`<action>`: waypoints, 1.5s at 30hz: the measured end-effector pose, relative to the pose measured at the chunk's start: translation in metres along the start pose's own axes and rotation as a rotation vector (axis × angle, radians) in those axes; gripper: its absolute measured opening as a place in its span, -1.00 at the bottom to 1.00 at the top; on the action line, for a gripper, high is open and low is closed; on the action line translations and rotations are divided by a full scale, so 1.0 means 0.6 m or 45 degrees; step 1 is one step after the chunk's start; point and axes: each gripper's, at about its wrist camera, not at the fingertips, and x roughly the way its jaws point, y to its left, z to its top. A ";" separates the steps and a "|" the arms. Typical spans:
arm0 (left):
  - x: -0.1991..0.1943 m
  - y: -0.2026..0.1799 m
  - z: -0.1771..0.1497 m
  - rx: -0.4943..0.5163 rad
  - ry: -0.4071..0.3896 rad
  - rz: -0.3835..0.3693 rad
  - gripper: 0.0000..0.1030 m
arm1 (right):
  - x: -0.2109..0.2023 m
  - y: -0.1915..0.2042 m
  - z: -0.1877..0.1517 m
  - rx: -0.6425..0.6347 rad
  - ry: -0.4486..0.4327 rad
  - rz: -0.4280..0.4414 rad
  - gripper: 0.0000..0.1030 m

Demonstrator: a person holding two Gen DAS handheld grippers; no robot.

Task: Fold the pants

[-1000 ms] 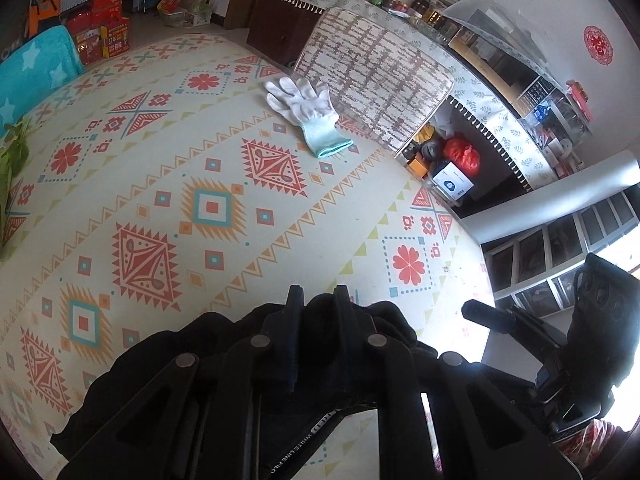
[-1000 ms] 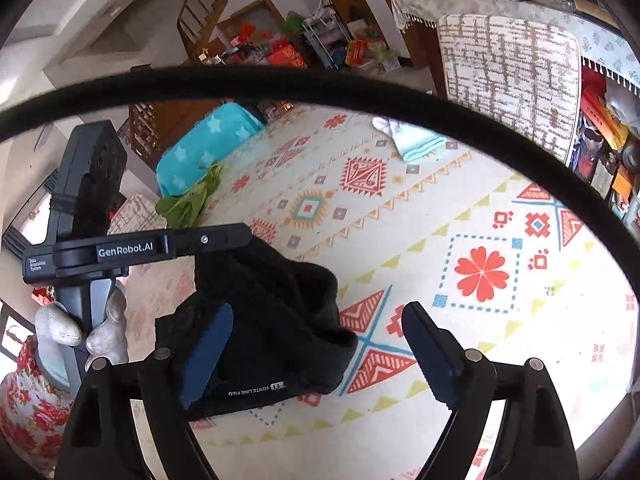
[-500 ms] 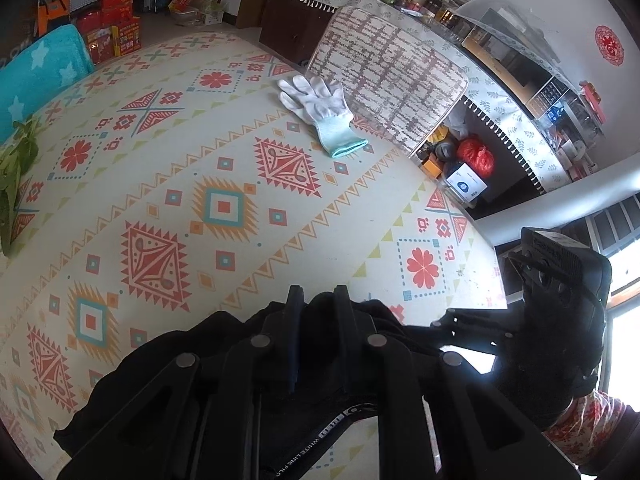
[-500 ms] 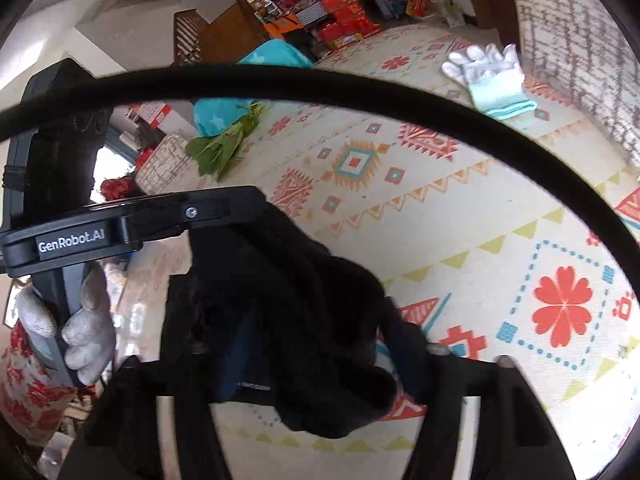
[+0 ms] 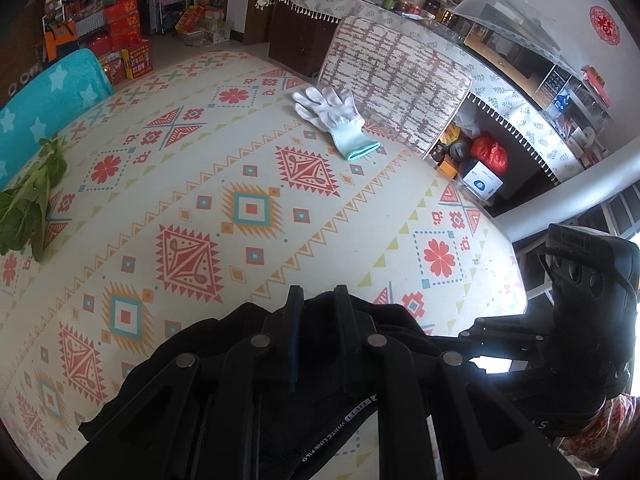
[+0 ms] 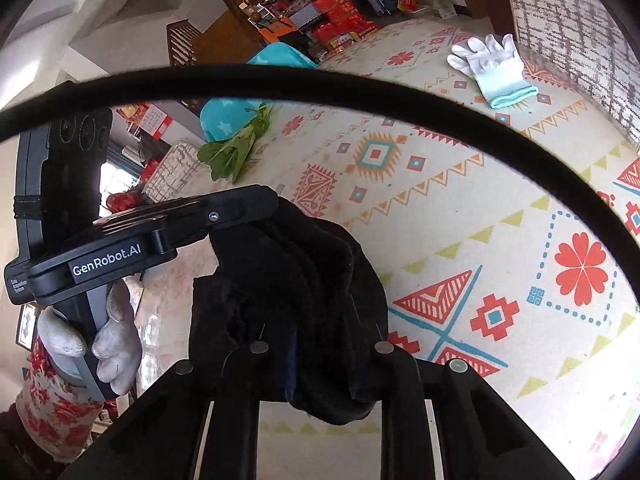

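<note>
The mat (image 5: pixel 256 152) serves as the landmark. The pants (image 5: pixel 224 344) lie bunched at the near edge of the mat, with the left hand-held gripper (image 5: pixel 316 300) over their middle and the right hand-held gripper (image 6: pixel 320 364) at their right side, both fingers pressed together on the cloth. A glove (image 5: pixel 332 114) lies on the far side of the mat, well apart from the pants. Just beyond the glove, a cushion (image 5: pixel 394 80) leans at the mat's far right edge. Leafy greens (image 5: pixel 30 200) lie on the mat's left edge, and a towel (image 5: pixel 44 100) sits just behind them, past the mat's far left corner.
</note>
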 end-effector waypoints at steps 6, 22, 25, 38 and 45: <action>-0.024 0.002 -0.017 0.044 -0.025 0.037 -0.72 | -0.002 0.026 -0.009 -0.024 -0.016 -0.032 -0.61; -0.069 0.052 -0.053 0.012 -0.060 0.013 -0.72 | 0.011 0.093 -0.025 -0.045 -0.015 -0.047 -0.61; -0.080 0.075 -0.063 -0.022 -0.069 0.006 -0.72 | 0.019 0.111 -0.026 -0.061 -0.005 -0.044 -0.61; -0.125 0.164 -0.104 -0.171 -0.116 -0.022 -0.89 | 0.069 0.167 -0.031 -0.088 0.064 -0.038 -0.64; -0.128 0.212 -0.131 -0.392 -0.147 -0.193 -0.23 | 0.093 0.199 -0.034 -0.153 0.086 -0.094 -0.64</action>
